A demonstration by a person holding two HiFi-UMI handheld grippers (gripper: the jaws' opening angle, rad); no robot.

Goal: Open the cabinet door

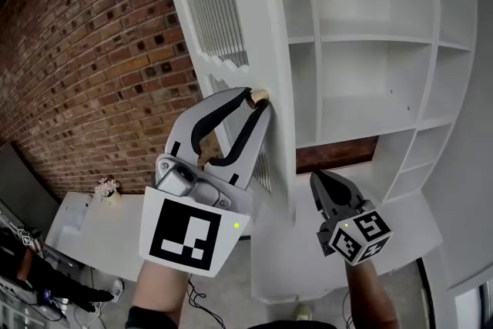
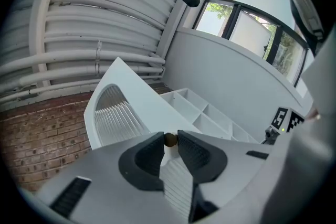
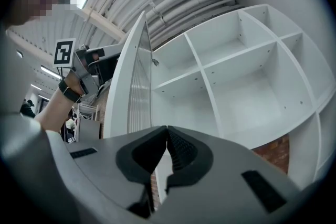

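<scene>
Left gripper pinches the little knob; right gripper is closed, empty. Cabinet door looks half open; pull wider next.

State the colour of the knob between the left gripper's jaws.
Golden brown, like brass. The knob shows best in the left gripper view.

The cabinet door ahead of the left gripper is showing smooth, matt white paint. The knob between its ribbed dark pads is looking like brass, possibly wood. To that gripper's left, the brick wall is looking rough.
</scene>
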